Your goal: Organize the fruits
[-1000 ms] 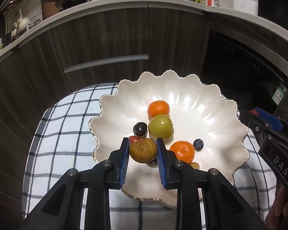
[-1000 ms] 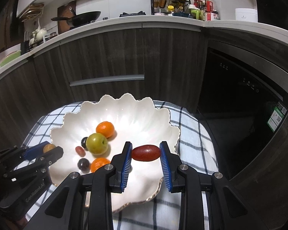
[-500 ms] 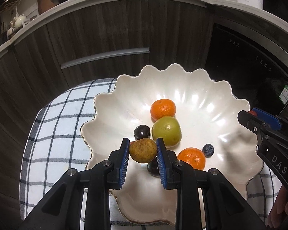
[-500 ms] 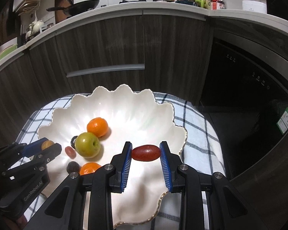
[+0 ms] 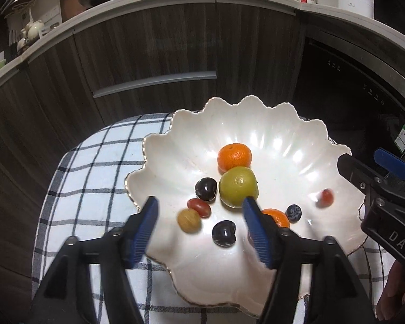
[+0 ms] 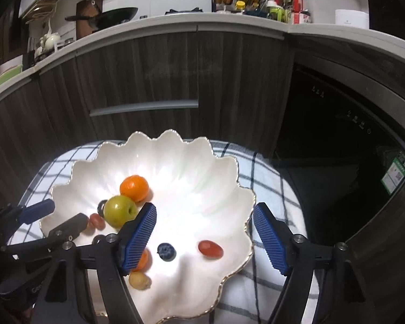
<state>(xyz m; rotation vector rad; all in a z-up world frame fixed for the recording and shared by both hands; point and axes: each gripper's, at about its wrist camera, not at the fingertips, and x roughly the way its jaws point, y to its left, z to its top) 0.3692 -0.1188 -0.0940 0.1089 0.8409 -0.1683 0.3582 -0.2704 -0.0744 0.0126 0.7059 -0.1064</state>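
A white scalloped bowl (image 5: pixel 297 140) (image 6: pixel 197 167) holds several fruits: an orange mandarin (image 5: pixel 234 156) (image 6: pixel 134 188), a green fruit (image 5: pixel 238 185) (image 6: pixel 120 210), dark plums (image 5: pixel 205 188), a blueberry (image 5: pixel 293 212) (image 6: pixel 166 251). My left gripper (image 5: pixel 199 226) is open above the bowl's near side; a small tan fruit (image 5: pixel 188 220) lies loose below it. My right gripper (image 6: pixel 205 237) is open over the bowl's right side; a red oblong tomato (image 6: pixel 210 248) (image 5: pixel 326 196) lies loose under it.
The bowl stands on a blue-and-white checked cloth (image 5: pixel 94 178) (image 6: pixel 267 189) over a small round table. Dark wood cabinets (image 5: pixel 154 48) stand close behind, and a dark appliance (image 6: pixel 337 135) is at the right.
Both grippers opened. The tan fruit dropped from the left gripper into the bowl, and the red tomato dropped from the right gripper into the bowl.
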